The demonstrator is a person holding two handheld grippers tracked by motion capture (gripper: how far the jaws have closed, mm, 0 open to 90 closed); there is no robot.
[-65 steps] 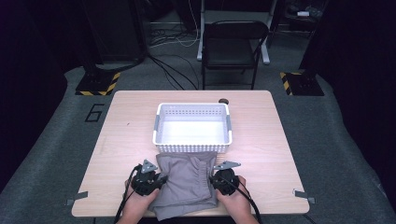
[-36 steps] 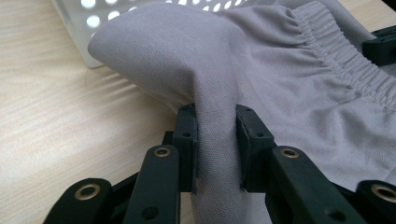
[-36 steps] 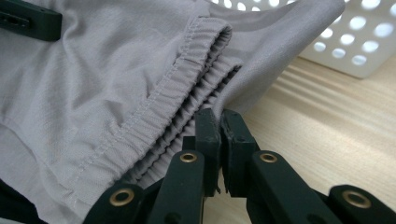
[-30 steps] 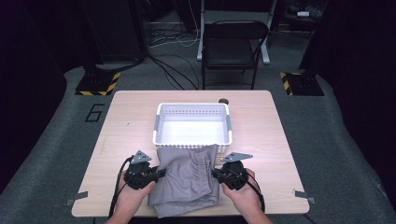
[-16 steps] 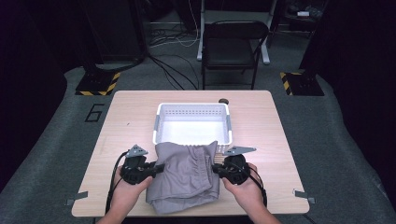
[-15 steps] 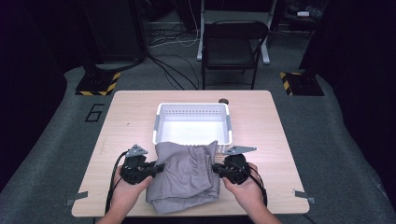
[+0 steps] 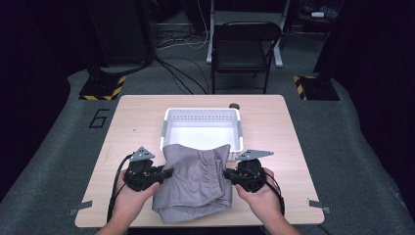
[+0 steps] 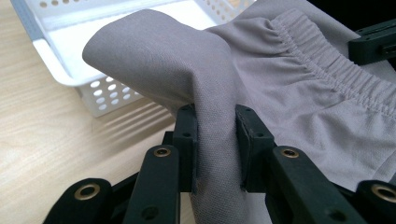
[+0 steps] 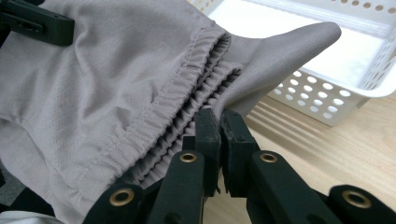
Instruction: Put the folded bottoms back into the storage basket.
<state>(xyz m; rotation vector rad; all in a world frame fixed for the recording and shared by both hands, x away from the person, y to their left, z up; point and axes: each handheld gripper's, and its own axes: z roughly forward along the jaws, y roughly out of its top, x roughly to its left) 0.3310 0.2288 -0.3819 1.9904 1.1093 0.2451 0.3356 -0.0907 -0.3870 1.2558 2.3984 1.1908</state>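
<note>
Grey cloth, a pair of shorts [image 7: 195, 183] with a gathered elastic waistband [image 9: 163, 119], hangs between the two tools at the near edge of the tabletop [image 7: 293, 142]. Nearest the person, its lower folds slump onto the wood and reach almost to that edge.

On the shorts' left side, the left tool [image 7: 166, 173] has its jaws closed on a thick fold of fabric; the left gripper view shows the cloth squeezed between the two black pads [image 8: 187, 140] and bulging out above them. On the shorts' right side, the right tool [image 7: 226, 173] has its jaws pressed together on the end of the waistband, where the gathers bunch just in front of the pads. Both tools point inward toward each other, so the garment's long span runs side to side between them.

Just beyond the shorts stands the white perforated basket [image 7: 166, 128], empty as far as can be seen. The raised upper edge of the shorts already overlaps the basket's near rim in the high view, and both gripper views show fabric lobes over that rim. The basket therefore lies straight ahead of both tools, about equally close to each, and I judge a forward carry by both hands together would bring the cloth over its opening.

Farther on, past the basket, a small dark round object [image 7: 234, 105] sits near the tabletop's far edge.
</note>
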